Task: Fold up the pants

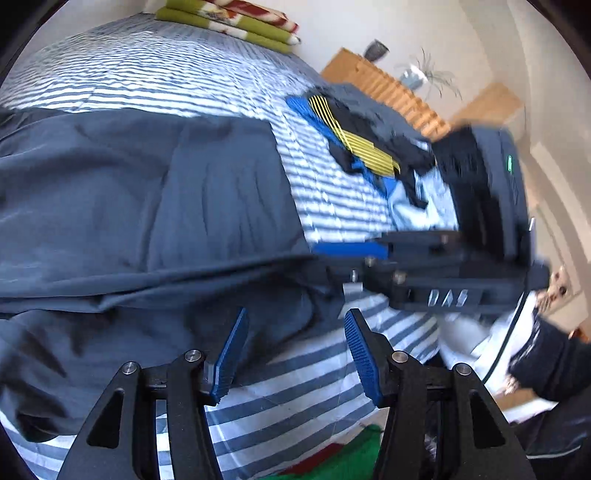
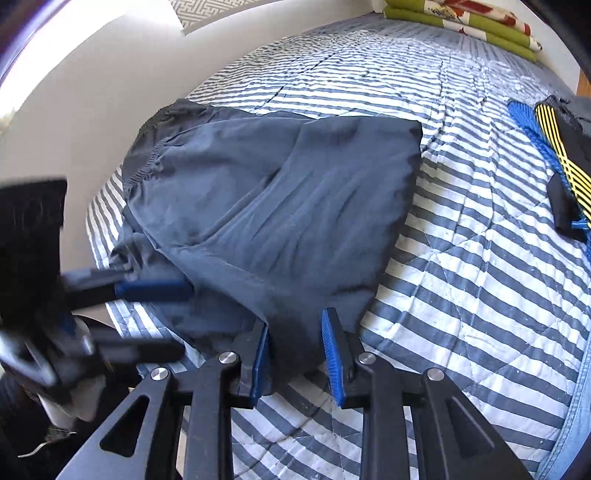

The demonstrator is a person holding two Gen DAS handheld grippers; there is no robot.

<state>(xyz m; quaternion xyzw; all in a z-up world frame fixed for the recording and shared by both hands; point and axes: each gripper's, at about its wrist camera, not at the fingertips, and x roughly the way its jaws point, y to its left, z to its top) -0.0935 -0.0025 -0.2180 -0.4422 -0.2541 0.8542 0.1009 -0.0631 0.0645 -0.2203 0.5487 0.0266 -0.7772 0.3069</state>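
A quilt [image 2: 461, 258] with blue-grey and white stripes and stitched diamond quilting covers the whole bed, soft and faintly puckered. On it lie the pants [image 2: 266, 206], slate-grey, thin and smooth like a light woven cloth, folded into a broad, roughly wedge-shaped slab with fine creases running along it. Their gathered elastic waistband sits at the far left in the right wrist view, by the quilt's edge beside the white wall [image 2: 92, 110]; the long axis runs from that band across the bed to a straight folded edge at the right, and the near corner tapers down toward the camera. To the right of the pants, apart from them, sits a heap of clothes [image 1: 354, 147], dark with ribbed yellow stripes and a bright blue knit edge, over pale denim. At the head of the bed rests a flat stack of folded cloth [image 2: 461, 22], lime green with a red and cream print. The right gripper [image 2: 295, 347] has black linkage arms and blue ribbed pads; its jaws stand narrowly apart with the pants' near corner between them, the left pad against the fabric, and whether they pinch it I cannot tell. The left gripper [image 1: 291, 354], of the same build, stands spread wide with nothing between its pads, over the pants' near edge and the quilt.
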